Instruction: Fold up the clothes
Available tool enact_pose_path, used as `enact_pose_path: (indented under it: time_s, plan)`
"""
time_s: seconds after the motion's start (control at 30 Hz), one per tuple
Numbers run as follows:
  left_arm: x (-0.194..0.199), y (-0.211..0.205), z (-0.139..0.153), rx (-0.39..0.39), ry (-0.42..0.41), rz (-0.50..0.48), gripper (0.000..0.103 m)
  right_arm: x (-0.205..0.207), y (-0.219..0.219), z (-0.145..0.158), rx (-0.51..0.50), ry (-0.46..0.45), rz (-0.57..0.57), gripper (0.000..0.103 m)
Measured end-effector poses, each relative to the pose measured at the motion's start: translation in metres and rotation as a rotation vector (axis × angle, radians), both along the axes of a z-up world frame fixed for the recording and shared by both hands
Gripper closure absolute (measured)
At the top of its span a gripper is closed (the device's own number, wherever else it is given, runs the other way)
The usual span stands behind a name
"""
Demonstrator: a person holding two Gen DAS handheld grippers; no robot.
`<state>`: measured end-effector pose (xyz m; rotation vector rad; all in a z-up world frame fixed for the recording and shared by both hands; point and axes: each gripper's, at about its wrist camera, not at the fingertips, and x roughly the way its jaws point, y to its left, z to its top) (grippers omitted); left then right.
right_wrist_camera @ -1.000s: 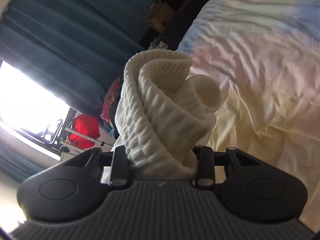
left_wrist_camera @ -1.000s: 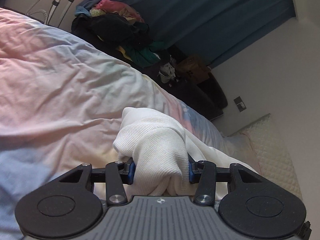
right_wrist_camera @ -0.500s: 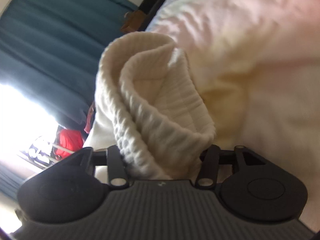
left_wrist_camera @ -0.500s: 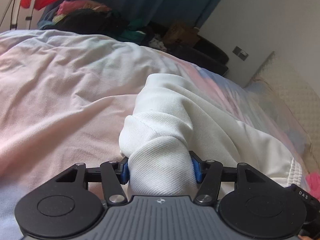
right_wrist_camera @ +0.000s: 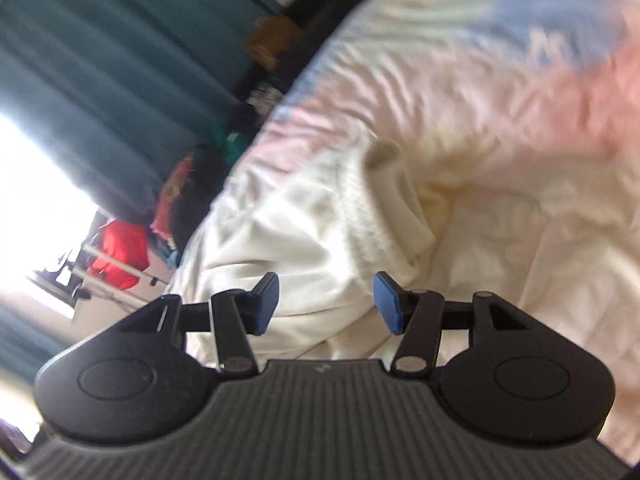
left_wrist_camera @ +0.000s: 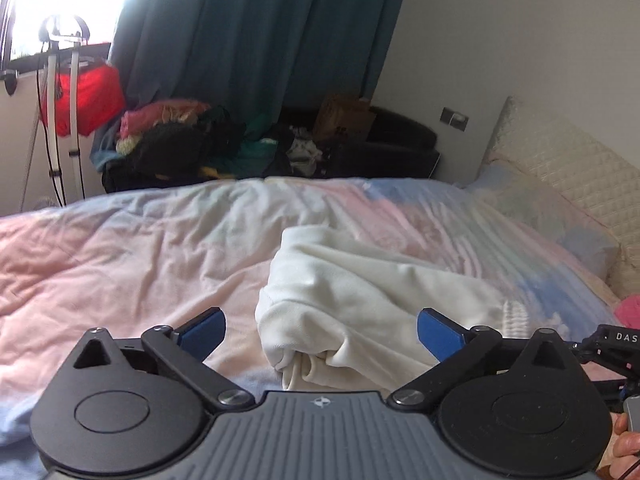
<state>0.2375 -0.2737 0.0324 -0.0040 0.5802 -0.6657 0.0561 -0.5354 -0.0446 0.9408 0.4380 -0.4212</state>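
**Both grippers let go of the white garment**

The bed [left_wrist_camera: 120, 248], under its pink-and-blue duvet, now carries the white garment [left_wrist_camera: 360, 296], which lies bunched on the cover instead of hanging lifted as it did half a second ago. The left gripper [left_wrist_camera: 320, 330] has spread its blue fingers [left_wrist_camera: 202, 330] wide on either side of the cloth's near end. The right gripper [right_wrist_camera: 326, 304] has released too, fingers [right_wrist_camera: 266, 300] parted above the garment [right_wrist_camera: 304, 240].
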Motion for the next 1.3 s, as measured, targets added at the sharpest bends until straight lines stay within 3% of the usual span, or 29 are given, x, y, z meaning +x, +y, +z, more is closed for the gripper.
enact_pose_path:
  time_s: [0.1,0.2,0.4,0.57,0.67,0.87,1.3]
  plan:
    - [-0.055,0.024,0.028,-0.039,-0.045,0.015,0.000,-0.035,0.021,0.042,-0.146,-0.045,0.041,0.044]
    - [-0.109,0.049,0.057,-0.078,-0.090,0.030,0.000,-0.071,0.044,0.076,-0.281,-0.091,0.057,0.015]
    - [-0.212,0.090,0.076,-0.071,-0.189,0.017,0.000,-0.132,0.106,0.108,-0.511,-0.092,0.108,0.016]
    - [-0.263,0.116,0.066,-0.049,-0.240,0.055,0.000,-0.164,0.156,0.097,-0.658,-0.102,0.148,0.016]
    - [-0.278,0.127,0.053,-0.016,-0.254,0.087,0.000,-0.176,0.180,0.082,-0.739,-0.107,0.155,0.017]
    - [-0.276,0.135,0.025,0.009,-0.228,0.108,0.000,-0.177,0.195,0.058,-0.778,-0.059,0.151,0.017]
    - [-0.262,0.131,0.011,0.015,-0.217,0.128,0.000,-0.173,0.205,0.048,-0.825,-0.042,0.138,0.017]
